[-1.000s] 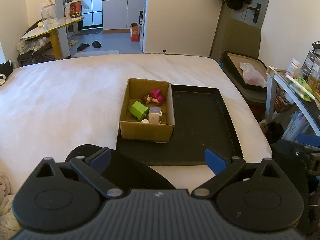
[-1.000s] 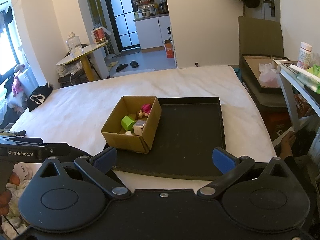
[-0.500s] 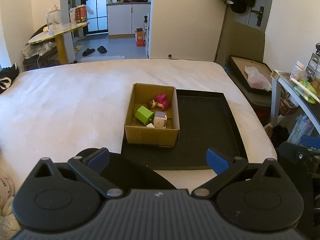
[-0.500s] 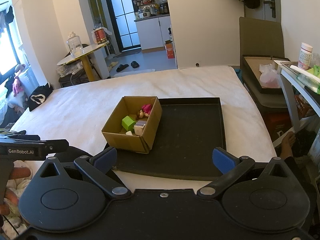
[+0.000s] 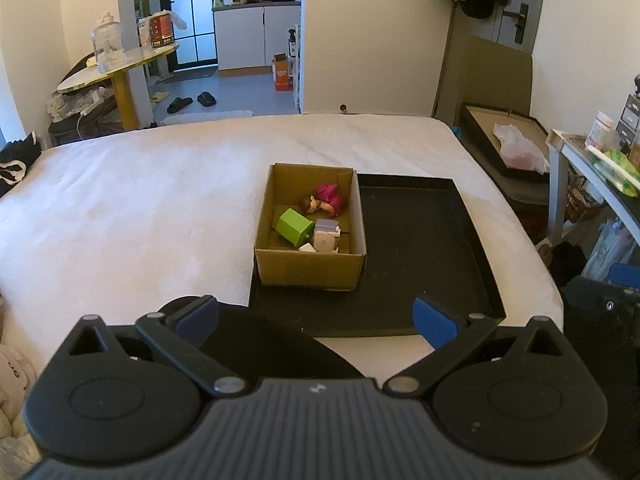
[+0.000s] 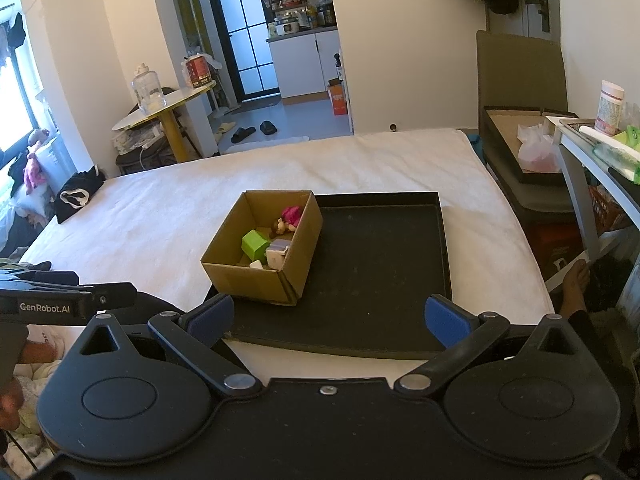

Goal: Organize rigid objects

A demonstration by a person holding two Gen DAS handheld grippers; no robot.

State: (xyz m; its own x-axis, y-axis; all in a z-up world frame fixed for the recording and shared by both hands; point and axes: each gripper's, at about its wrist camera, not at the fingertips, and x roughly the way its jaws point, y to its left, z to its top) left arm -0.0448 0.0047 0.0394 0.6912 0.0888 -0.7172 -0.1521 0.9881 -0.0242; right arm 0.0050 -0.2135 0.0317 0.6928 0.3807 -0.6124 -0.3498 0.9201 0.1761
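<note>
An open cardboard box [image 5: 310, 268] stands on the left part of a black tray [image 5: 424, 248] on a white bed. Inside lie a green block [image 5: 295, 226], a small doll in pink [image 5: 326, 202] and a grey-white block [image 5: 326, 236]. The same box [image 6: 256, 276], tray [image 6: 380, 264], green block [image 6: 254, 243] and doll [image 6: 289, 218] show in the right wrist view. My left gripper [image 5: 316, 318] is open and empty, held back from the tray's near edge. My right gripper [image 6: 328, 318] is open and empty over the tray's near edge.
The white bed [image 5: 140, 200] spreads to the left and behind the tray. A dark round object [image 5: 256, 344] lies just under the left gripper. A white side table [image 6: 592, 152] with bottles and a second flat box [image 6: 520, 148] stand to the right.
The left gripper has drawn back and risen slightly, so the box and tray sit a little farther and more centred. The right view is nearly unchanged.
</note>
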